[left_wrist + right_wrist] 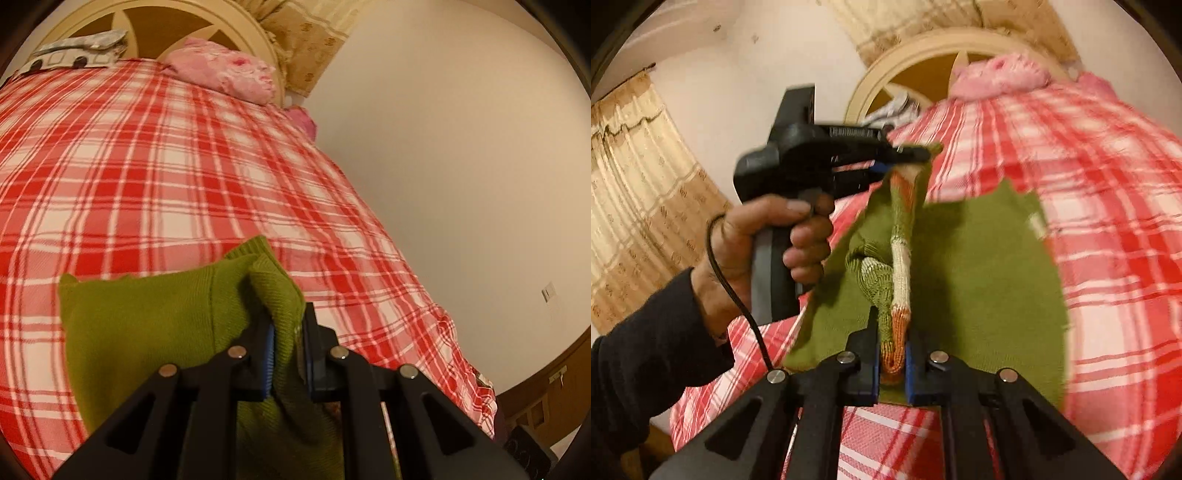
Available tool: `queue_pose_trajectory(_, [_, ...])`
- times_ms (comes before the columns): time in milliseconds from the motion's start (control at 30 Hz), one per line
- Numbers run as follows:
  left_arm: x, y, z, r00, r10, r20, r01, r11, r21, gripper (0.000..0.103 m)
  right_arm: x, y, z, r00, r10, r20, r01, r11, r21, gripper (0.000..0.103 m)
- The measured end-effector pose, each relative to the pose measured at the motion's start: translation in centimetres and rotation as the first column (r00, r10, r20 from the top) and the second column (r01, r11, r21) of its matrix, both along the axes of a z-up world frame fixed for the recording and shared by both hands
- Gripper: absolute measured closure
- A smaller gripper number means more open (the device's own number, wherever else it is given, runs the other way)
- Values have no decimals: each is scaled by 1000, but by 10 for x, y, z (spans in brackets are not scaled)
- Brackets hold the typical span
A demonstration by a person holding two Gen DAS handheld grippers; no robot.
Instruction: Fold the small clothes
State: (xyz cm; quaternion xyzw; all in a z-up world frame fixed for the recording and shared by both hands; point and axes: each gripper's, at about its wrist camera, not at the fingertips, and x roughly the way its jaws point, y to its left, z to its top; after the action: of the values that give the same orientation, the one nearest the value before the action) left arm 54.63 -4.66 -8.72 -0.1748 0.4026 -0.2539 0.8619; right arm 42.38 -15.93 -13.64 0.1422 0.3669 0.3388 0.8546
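Observation:
A small green knitted garment (147,325) hangs lifted over a red-and-white checked bedspread (147,166). My left gripper (288,350) is shut on a bunched green fold of it. In the right wrist view the same garment (979,266) is stretched between both grippers, with an orange-and-white striped band running down its middle. My right gripper (892,354) is shut on the orange end of that band. The left gripper (916,153), held by a person's hand (768,229), pinches the garment's far top edge. The garment's lower part is hidden behind the gripper bodies.
The bedspread (1108,184) covers the whole bed. A pink pillow (225,68) and a grey patterned cushion (81,51) lie by the cream round headboard (255,37). A plain wall (461,147) runs along the bed's right side. A beige curtain (635,184) hangs at the left.

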Motion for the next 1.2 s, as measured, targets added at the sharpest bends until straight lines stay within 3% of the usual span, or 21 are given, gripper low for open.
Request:
queue_pose_trajectory(400, [2, -60, -19, 999, -31, -17, 33, 995, 95, 84, 12, -62, -42, 969, -133, -206, 143, 989, 39, 94])
queue_pose_trajectory(500, [-13, -64, -1, 997, -66, 44, 61, 993, 103, 65, 11, -68, -52, 959, -148, -243, 162, 986, 39, 94])
queue_pose_trajectory(533, [-21, -62, 5, 995, -63, 76, 53, 991, 127, 50, 11, -69, -54, 956, -147, -255, 165, 985, 50, 94])
queue_pose_trajectory(567, [-29, -57, 10, 992, -58, 109, 43, 989, 139, 42, 12, -69, -54, 956, -147, -255, 164, 985, 48, 93])
queue_pose_trajectory(633, [-46, -44, 14, 988, -49, 144, 23, 985, 172, 41, 9, -69, -53, 957, -151, -247, 165, 986, 35, 91])
queue_pose_trajectory(733, [-77, -15, 7, 983, -16, 183, -32, 966, 258, 41, -2, -77, -44, 956, -209, -205, 209, 978, -20, 78])
queue_pose_trajectory(800, [-91, 1, -2, 979, 15, 204, -77, 949, 304, 34, -11, -83, -29, 945, -301, -128, 290, 952, -94, 50])
queue_pose_trajectory(833, [-98, 10, -7, 976, 40, 214, -109, 940, 323, 32, -14, -84, -22, 943, -320, -90, 311, 945, -101, 49])
queue_pose_trajectory(900, [-106, 23, -19, 977, 81, 198, -145, 933, 331, 32, -17, -78, -4, 950, -312, -18, 309, 946, -98, 49])
queue_pose_trajectory(1033, [-114, 37, -36, 980, 129, 149, -165, 953, 256, 28, -3, -34, 19, 977, -203, 57, 210, 965, -158, 49])
queue_pose_trajectory(1100, [-119, 36, -42, 981, 129, 143, -162, 954, 252, 28, 13, -17, 16, 986, -166, 17, 167, 973, -161, 49])
queue_pose_trajectory(1167, [-121, 33, -47, 981, 128, 149, -163, 953, 255, 28, 39, -7, 0, 984, -156, -91, 142, 978, -150, 50])
queue_pose_trajectory(1200, [-122, 32, -49, 979, 131, 154, -167, 953, 251, 27, 50, -5, -11, 979, -146, -145, 126, 983, -134, 66])
